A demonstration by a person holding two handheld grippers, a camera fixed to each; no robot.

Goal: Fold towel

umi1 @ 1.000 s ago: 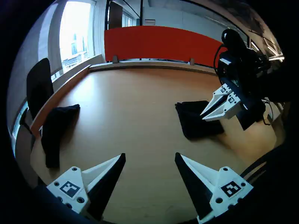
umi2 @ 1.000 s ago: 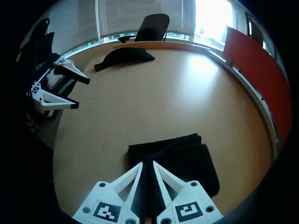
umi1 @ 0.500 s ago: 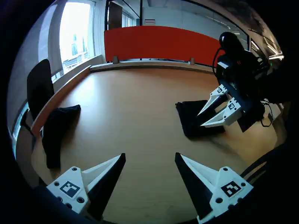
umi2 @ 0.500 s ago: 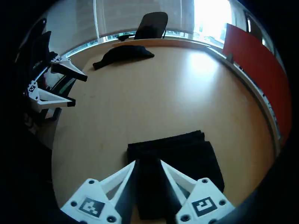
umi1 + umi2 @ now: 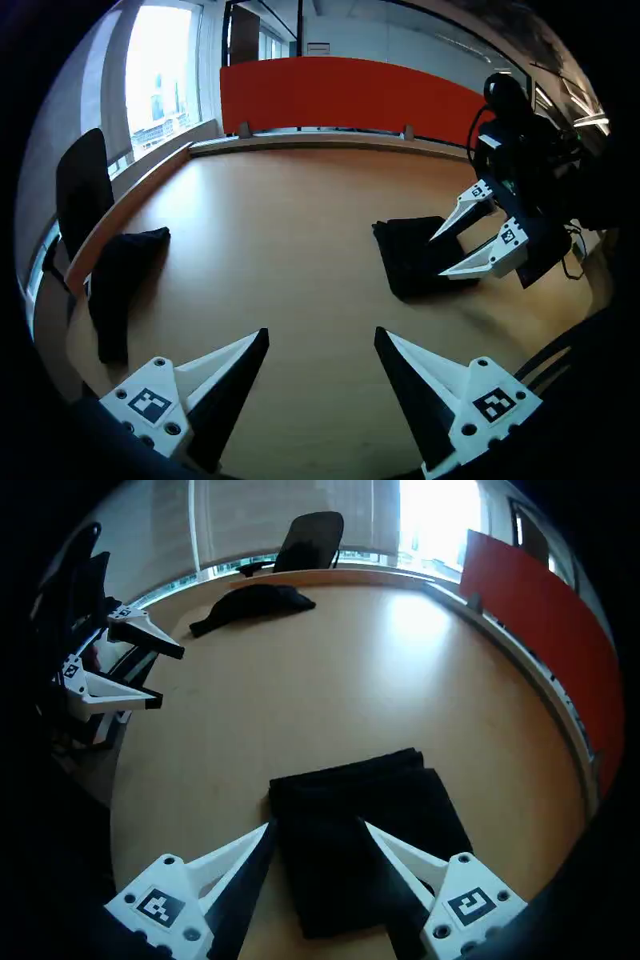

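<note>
I am holding the right gripper (image 5: 318, 826) with its fingers spread wide, straddling the near edge of the folded black towel (image 5: 364, 800), which is lying flat on the wooden table (image 5: 336, 680); I cannot tell whether the fingers are touching the cloth. I am holding the left gripper (image 5: 320, 344) equally wide, gripping nothing, over bare table well apart from the towel. A second dark cloth (image 5: 120, 272) is lying at the table edge beside an office chair (image 5: 80, 184).

Towel (image 5: 376, 832) — black, folded into a compact rectangle of stacked layers. It lies flat on the wooden table (image 5: 336, 680), in its near part, slightly right — layered edges visible at the far side.
</note>
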